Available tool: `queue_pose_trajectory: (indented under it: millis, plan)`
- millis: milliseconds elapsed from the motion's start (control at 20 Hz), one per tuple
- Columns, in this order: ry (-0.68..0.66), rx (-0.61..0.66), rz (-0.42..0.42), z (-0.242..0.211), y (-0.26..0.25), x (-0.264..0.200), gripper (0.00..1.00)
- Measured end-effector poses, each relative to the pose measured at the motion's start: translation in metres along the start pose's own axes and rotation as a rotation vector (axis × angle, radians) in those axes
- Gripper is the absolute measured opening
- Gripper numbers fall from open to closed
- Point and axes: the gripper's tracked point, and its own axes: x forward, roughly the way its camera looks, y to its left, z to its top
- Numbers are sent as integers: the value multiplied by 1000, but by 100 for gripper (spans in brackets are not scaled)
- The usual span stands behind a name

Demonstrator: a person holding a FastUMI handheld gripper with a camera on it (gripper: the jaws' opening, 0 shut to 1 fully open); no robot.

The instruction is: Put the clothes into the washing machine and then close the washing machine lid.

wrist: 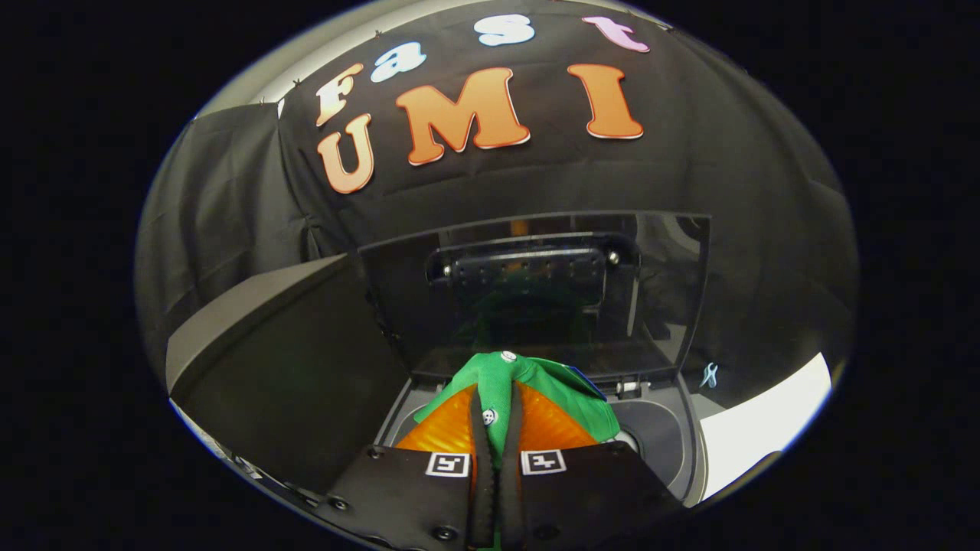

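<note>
Between the two fingers (481,428) sits a green shirt (521,383), and the gripper (496,436) is clenched tight on it, both fingers pressing the cloth from either side. A strip of the green fabric runs down the narrow gap between them, with a small white button (488,416) showing there and another button (508,356) at the top of the bunch. The shirt bulges out ahead of the fingertips, hanging right over the washer (674,444), above its open mouth. Just past the right side of the cloth, part of the round drum opening (639,436) peeks out, dark and grey. A bit of blue (578,375) shows at the shirt's far right edge; what it is, I can't tell.

Beyond the shirt, the lid (536,291) stands upright at the washer's back edge, wide open, its dark glossy pane reflecting the scene, with a black handle bar (528,268) across its upper part. To the left of the lid, a dark flat panel (283,367) leans in close beside the washer. To the right of the washer lies a white surface (758,428), well lit. Black cloth (727,191) hangs behind everything.
</note>
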Motion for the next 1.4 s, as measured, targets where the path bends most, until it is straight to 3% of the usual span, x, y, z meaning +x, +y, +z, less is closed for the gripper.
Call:
queue_pose_trajectory:
  millis: [350,700,950,1400]
  plan:
    - [89,-8,14,-36,0,32,11]
    - [248,-4,-3,-113,-8,48,11]
    - [340,2,-5,-140,-15,64,11]
    - [540,67,-70,-185,-28,87,11]
